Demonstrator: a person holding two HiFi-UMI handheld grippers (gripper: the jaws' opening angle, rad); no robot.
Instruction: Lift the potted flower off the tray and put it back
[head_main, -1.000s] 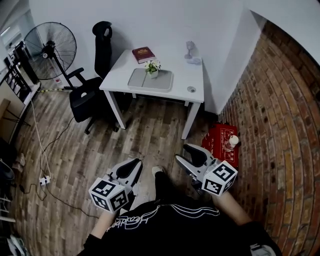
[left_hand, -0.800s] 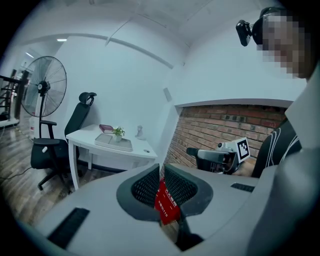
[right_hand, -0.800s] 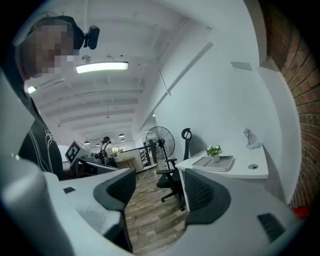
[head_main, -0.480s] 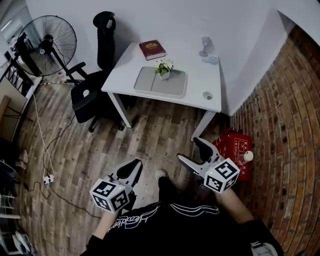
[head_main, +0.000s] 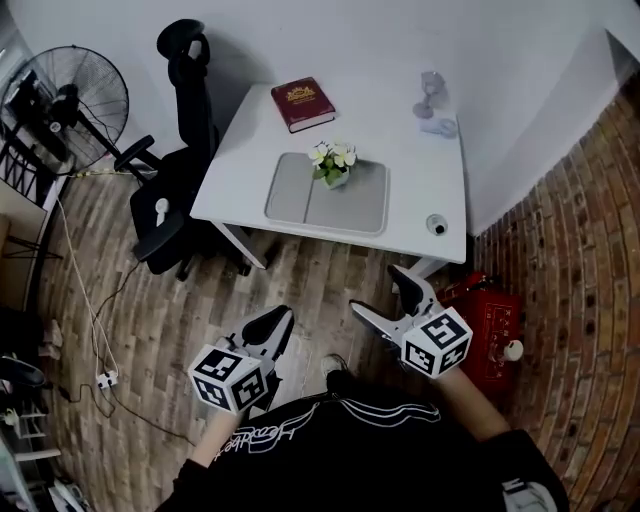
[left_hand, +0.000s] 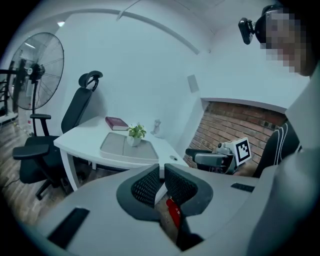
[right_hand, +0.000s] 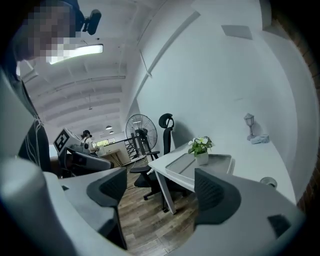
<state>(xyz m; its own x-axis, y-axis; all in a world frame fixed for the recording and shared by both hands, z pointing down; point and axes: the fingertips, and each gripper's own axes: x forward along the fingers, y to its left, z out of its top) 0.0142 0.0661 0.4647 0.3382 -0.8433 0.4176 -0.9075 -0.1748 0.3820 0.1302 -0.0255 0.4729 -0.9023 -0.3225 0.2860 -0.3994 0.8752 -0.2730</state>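
The potted flower (head_main: 334, 165), white blooms in a small white pot, stands upright on the grey tray (head_main: 295, 202) on the white table (head_main: 410, 175). It also shows far off, with the potted flower (left_hand: 135, 134) in the left gripper view and the potted flower (right_hand: 201, 149) in the right gripper view. Both grippers hang over the wooden floor, well short of the table. My left gripper (head_main: 270, 328) has its pads together, holding nothing. My right gripper (head_main: 382, 293) is open; its jaws have just been opening and nothing is between them.
A red book (head_main: 302, 103), a small lamp ornament (head_main: 432, 92) and a small round object (head_main: 435, 225) share the table. A black office chair (head_main: 170, 190) and a fan (head_main: 60, 105) stand left. A red bag (head_main: 492, 330) lies by the brick wall, right.
The table and flower have come closer and lower in the head view as the person moved toward them. Both grippers travelled forward. The right jaws spread wider.
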